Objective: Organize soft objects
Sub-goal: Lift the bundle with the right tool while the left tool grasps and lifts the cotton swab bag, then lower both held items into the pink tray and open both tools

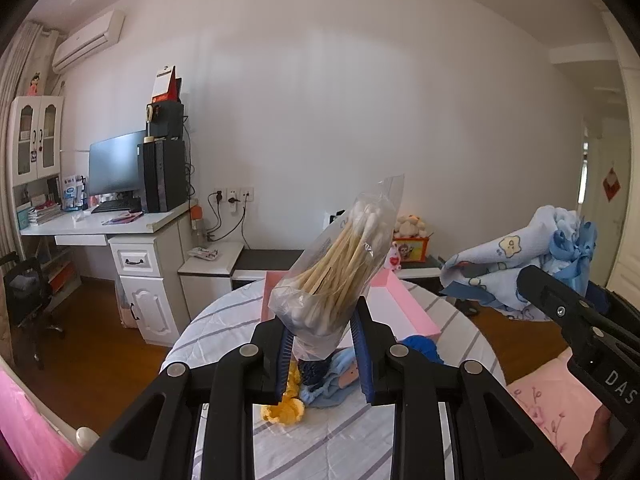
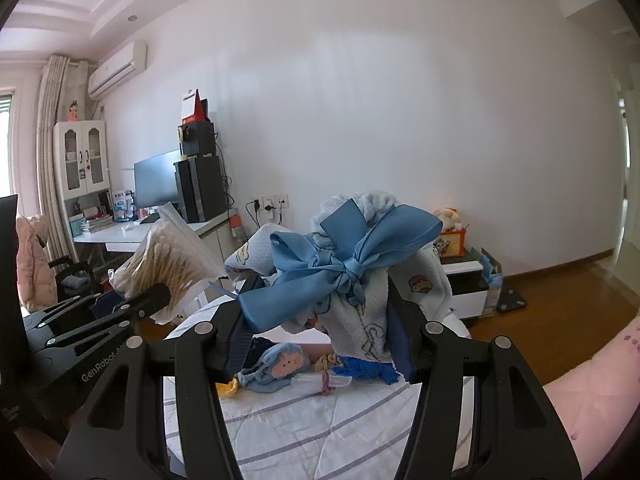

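Note:
My left gripper (image 1: 322,354) is shut on a clear bag of cotton swabs (image 1: 340,264) and holds it upright above the round table (image 1: 224,344). The bag also shows at the left of the right wrist view (image 2: 168,264). My right gripper (image 2: 320,344) is shut on a light blue cartoon-print cloth bundle (image 2: 360,320) tied with a blue satin bow (image 2: 340,268), held above the table. The bundle shows at the right of the left wrist view (image 1: 516,264). On the table lie a blue doll-face cloth (image 2: 280,364), a yellow knit piece (image 1: 286,404) and a dark blue knit piece (image 1: 420,346).
A pink open box (image 1: 404,308) stands at the far side of the striped tablecloth. A small rolled white item (image 2: 320,382) lies near the soft things. A white desk (image 1: 120,224) with monitor is at the left, a low cabinet (image 1: 276,260) behind the table.

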